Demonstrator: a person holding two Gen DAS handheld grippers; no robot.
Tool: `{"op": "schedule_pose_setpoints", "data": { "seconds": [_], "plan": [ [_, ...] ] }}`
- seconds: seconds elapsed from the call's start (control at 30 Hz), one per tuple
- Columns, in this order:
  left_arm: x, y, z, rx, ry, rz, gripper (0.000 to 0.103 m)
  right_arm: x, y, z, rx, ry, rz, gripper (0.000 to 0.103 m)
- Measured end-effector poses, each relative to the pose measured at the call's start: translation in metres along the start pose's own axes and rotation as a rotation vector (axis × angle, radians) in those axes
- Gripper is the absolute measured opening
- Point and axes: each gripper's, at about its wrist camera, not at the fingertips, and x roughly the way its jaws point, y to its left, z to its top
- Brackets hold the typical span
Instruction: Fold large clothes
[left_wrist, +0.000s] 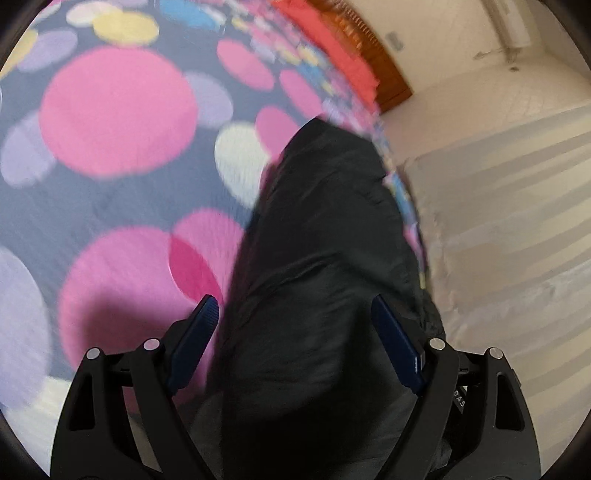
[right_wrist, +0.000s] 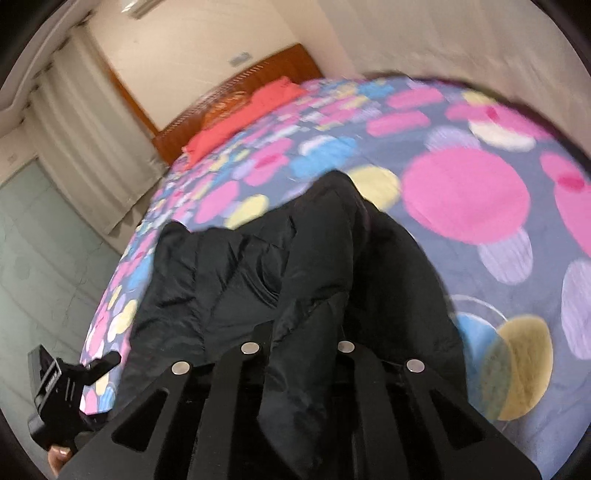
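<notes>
The black jacket (left_wrist: 325, 258) lies on the spotted bedspread (left_wrist: 118, 110), filling the lower middle of both views. The left tongs (left_wrist: 293, 314) are released, fingers spread either side of the jacket. The right tongs (right_wrist: 299, 332) are clenched on a jacket fold.

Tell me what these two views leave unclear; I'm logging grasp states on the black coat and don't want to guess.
- Right gripper, right wrist view: jaws buried under black coat folds, so the grip is inferred.
- Left gripper, left wrist view: jaws apart astride the coat; contact unclear.
- Coat's near end: cut off by the bottom edge in both views.
- Bedspread and headboard: motion blurred.
</notes>
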Motion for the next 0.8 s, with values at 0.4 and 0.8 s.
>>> {"op": "schedule_pose_setpoints", "data": {
  "seconds": [0.4, 0.8],
  "plan": [
    [0.054, -0.015, -0.01, 0.184, -0.052, 0.258, 0.093, 0.048, -0.044, -0.02, 0.086, 0.045, 0.064, 0.012],
    [0.026, -0.007, -0.006, 0.17, -0.043, 0.163, 0.092, 0.015, -0.048, -0.016, 0.127, 0.044, 0.063, 0.032]
  ]
}}
